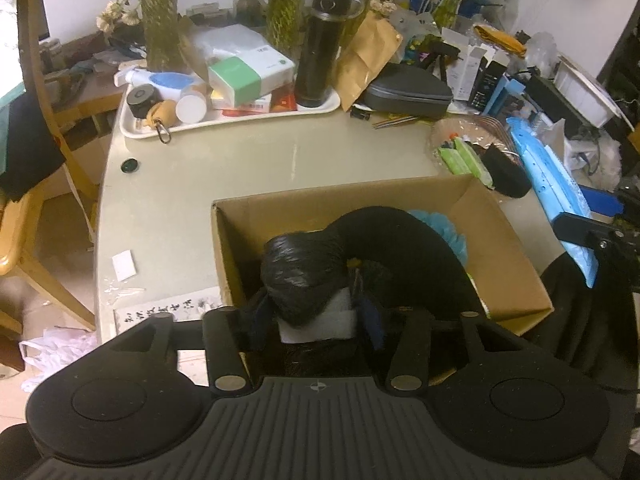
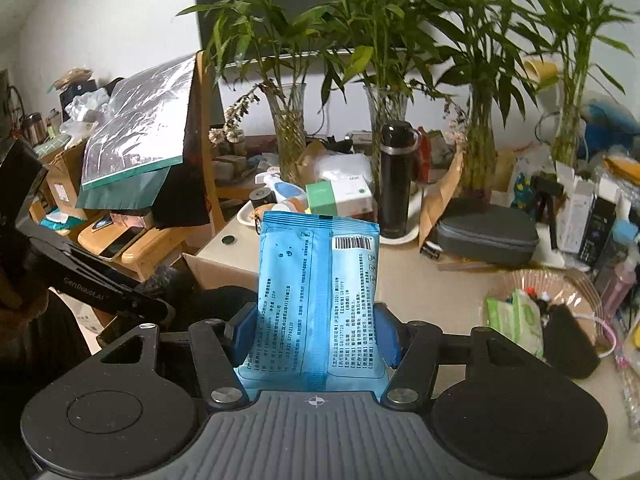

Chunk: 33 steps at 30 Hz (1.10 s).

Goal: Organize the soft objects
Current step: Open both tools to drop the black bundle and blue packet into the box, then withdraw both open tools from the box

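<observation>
My left gripper [image 1: 316,314] is shut on a roll of black plastic bags with a white paper band [image 1: 306,276], held over the open cardboard box [image 1: 516,256]. In the box lie a black neck pillow [image 1: 400,248] and a blue fluffy item [image 1: 444,226]. My right gripper [image 2: 316,332] is shut on a blue pack of wet wipes [image 2: 316,292], held upright above the table, right of the box [image 2: 216,270]. The pack also shows at the right of the left wrist view [image 1: 548,172]. The left gripper's body [image 2: 80,280] shows at the left of the right wrist view.
A clear dish [image 2: 548,280] holds green wipe packs [image 2: 516,320] and a black sponge-like pad [image 2: 568,340] at the right. A white tray [image 1: 132,128] with a black flask [image 1: 320,48], boxes and bottles stands at the back, beside a grey case [image 1: 408,92] and plant vases. A wooden chair [image 1: 60,152] stands left.
</observation>
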### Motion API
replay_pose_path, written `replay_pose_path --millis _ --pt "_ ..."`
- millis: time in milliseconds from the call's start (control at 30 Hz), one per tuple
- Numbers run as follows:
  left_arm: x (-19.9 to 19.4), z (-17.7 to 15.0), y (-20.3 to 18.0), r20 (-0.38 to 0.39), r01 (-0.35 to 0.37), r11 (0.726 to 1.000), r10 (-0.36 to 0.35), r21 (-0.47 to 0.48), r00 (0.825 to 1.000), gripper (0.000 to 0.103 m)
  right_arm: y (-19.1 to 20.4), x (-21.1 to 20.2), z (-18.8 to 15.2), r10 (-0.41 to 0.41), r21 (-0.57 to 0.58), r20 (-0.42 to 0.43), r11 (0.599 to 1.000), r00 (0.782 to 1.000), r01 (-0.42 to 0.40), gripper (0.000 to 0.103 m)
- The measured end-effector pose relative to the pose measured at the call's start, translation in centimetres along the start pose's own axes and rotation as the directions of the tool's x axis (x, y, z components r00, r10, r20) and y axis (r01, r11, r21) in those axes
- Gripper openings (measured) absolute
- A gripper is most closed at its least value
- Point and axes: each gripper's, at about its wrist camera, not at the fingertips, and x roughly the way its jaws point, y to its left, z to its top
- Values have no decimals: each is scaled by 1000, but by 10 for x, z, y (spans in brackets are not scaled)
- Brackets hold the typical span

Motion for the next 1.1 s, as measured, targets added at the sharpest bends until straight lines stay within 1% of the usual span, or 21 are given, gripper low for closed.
replay_pose_path --millis 33,167,367,400,433,467,500,533,567,600,633,667,800,833,1000,1067,1100 --pt "-2 -2 0 13 -1 1000 1 3 1000 58 -1 1 -1 1 13 -3 1000 1000 -1 63" --pt "-13 -8 -2 64 -8 1000 8 7 998 59 -3 5 -3 12 69 -13 998 1000 -11 63" --pt "-23 -19 -7 122 -45 999 42 22 992 60 -2 18 -8 38 155 -45 987 998 -31 64" --pt "-25 -21 -8 132 -52 998 48 24 990 60 -1 21 -9 46 170 -55 985 997 -36 66" --pt "-27 -23 -9 144 -59 998 54 27 988 60 -1 24 -11 56 181 -68 983 996 -43 71" --pt "-30 -26 -10 157 -64 998 59 30 986 60 0 27 -12 56 184 -76 982 995 -41 80" --pt "-32 -28 -11 169 -70 997 63 33 984 60 2 29 -14 44 180 -80 983 996 -29 86" --pt "-34 -30 -13 181 -78 996 70 36 981 62 5 28 -15 27 166 -76 986 997 -14 94" --pt "-36 -33 -14 193 -86 996 76 39 978 64 8 27 -17 14 146 -68 989 998 -3 99" --pt "-39 -35 -16 205 -92 995 81 44 975 70 11 25 -18 -1 122 -64 993 998 9 100" --pt "-41 -38 -17 219 -100 994 87 48 972 72 14 23 -19 -11 104 -66 994 998 18 102" --pt "-43 -41 -17 230 -108 993 94 50 969 72 16 22 -21 -17 93 -70 995 997 23 103" --pt "-48 -51 -23 251 -135 987 110 86 962 74 21 15 -27 -29 56 -96 998 995 34 103" --pt "-49 -53 -24 252 -139 986 112 92 961 75 22 13 -29 -31 46 -100 998 994 36 103" --pt "-51 -67 -28 250 -151 981 117 121 961 77 31 3 -41 -55 -22 -135 998 989 53 103" --pt "-51 -71 -30 250 -154 979 118 131 961 78 34 0 -46 -65 -46 -144 997 987 59 103" --pt "-51 -73 -30 246 -152 979 115 135 962 82 35 -1 -48 -72 -56 -151 996 986 64 103"
